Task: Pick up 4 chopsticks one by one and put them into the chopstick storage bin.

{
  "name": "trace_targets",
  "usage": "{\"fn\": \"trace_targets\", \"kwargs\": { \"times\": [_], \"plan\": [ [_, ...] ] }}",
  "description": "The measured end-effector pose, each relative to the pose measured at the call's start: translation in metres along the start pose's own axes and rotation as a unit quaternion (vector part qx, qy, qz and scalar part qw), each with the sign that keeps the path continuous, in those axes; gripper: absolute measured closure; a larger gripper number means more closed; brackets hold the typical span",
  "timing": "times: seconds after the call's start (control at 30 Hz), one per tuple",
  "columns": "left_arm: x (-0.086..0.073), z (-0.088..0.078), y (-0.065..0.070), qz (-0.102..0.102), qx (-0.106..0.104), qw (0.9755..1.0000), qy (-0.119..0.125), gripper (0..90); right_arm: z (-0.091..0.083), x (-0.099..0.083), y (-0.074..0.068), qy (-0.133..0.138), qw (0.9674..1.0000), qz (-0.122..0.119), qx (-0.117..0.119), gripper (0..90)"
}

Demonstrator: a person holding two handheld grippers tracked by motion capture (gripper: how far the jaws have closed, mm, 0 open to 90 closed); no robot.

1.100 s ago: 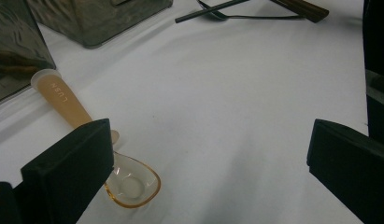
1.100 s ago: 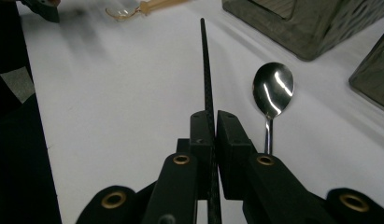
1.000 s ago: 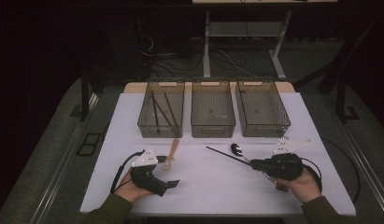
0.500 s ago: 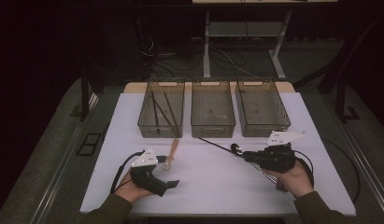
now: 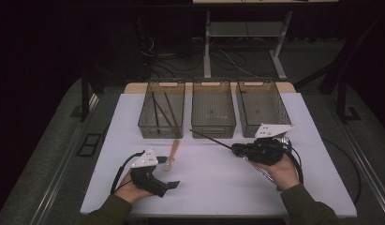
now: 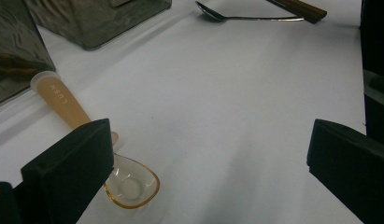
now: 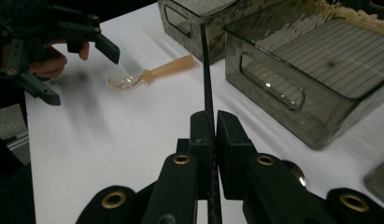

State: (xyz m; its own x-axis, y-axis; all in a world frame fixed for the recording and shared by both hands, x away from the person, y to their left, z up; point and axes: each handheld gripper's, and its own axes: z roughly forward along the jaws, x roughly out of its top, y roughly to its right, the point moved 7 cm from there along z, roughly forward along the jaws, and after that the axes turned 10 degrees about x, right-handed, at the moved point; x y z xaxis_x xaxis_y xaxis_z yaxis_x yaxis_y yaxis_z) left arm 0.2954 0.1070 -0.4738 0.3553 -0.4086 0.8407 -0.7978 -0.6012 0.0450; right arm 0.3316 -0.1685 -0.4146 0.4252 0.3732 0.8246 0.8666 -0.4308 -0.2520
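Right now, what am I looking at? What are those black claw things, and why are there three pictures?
Those are two hand-held grabbers. A person sits at a white table and holds one in each hand. One picture is taken from a camera up high, looking down. The other two come from little cameras riding on the grabbers, looking along their black jaws.

The left grabber rests low on the table with its jaws wide open and nothing between them. Just beside it lies a see-through spoon with an orange handle.

The right grabber is squeezed shut on a thin black stick, most likely a chopstick, and lifts it off the table.

At the back stand three clear bins. The left bin already has dark sticks in it. A shiny metal spoon also lies on the table.
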Motion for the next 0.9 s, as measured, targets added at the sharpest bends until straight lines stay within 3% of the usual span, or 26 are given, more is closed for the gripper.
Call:
{"fn": "trace_targets", "kwargs": {
  "times": [0.67,0.9],
  "plan": [
    [0.0,-0.001,0.0,0.005,-0.001,1.0,0.0,0.0,0.026,0.034,0.005,0.021,0.9997,-0.002,-0.012,85.2],
    [0.0,-0.001,-0.001,0.004,0.0,1.0,-0.001,0.0,0.038,0.053,0.009,0.028,0.9991,-0.004,-0.032,85.2]
  ]
}}
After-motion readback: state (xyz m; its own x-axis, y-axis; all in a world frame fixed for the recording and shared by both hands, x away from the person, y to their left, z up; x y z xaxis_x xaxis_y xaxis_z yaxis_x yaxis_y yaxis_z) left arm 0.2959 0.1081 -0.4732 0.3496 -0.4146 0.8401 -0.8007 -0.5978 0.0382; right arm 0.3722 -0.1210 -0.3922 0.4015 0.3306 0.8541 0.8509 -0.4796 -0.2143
